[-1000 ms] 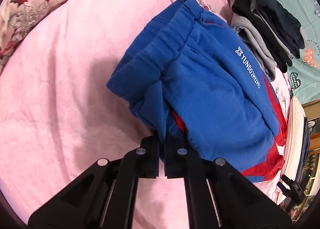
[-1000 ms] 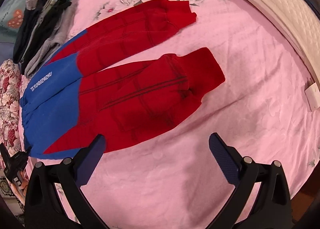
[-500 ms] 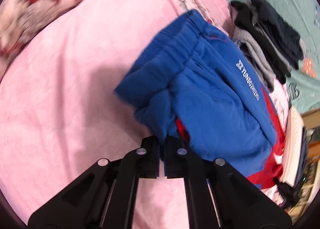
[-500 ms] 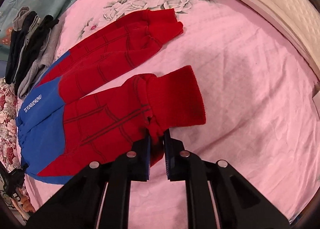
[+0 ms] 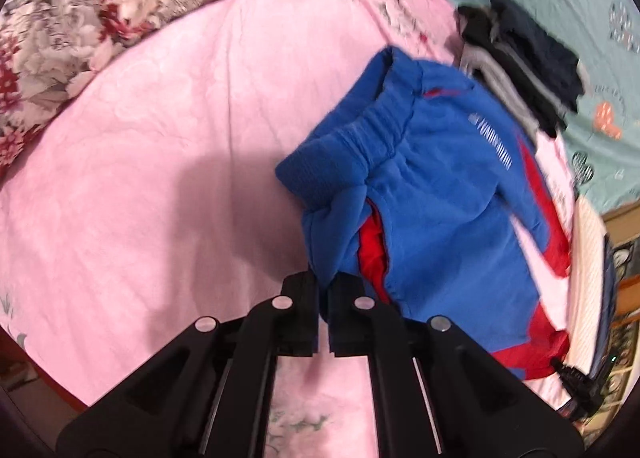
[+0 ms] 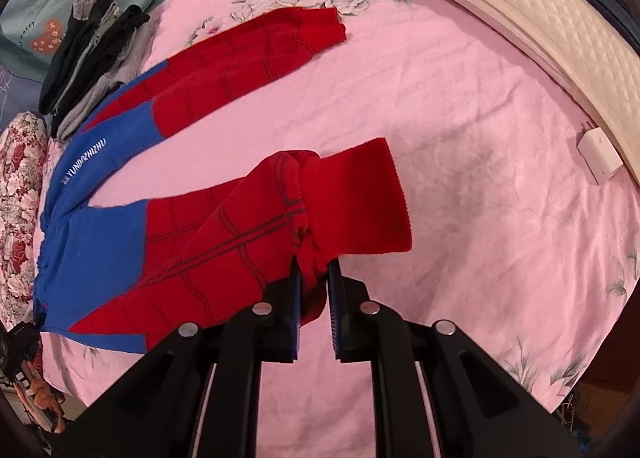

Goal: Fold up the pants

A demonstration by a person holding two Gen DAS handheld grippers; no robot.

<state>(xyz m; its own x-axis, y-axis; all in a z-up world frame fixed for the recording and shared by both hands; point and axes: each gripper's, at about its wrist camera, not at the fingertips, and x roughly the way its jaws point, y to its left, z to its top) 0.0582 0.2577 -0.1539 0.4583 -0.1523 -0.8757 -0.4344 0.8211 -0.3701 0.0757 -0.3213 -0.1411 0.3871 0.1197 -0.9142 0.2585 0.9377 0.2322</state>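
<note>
pants [image 6: 192, 242] stretched waistband-to-cuff | left gripper [image 5: 323, 290] fingers clamp waistband | right gripper [image 6: 314, 282] clamps cuff

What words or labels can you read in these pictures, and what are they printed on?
"YUNDIZHIZHU", roughly, in white on the blue upper part of the pants; the letters appear upside down.
White print on the pants in the left wrist view: too blurred to read.
Small writing on the teal bedding: too small to read.
</note>
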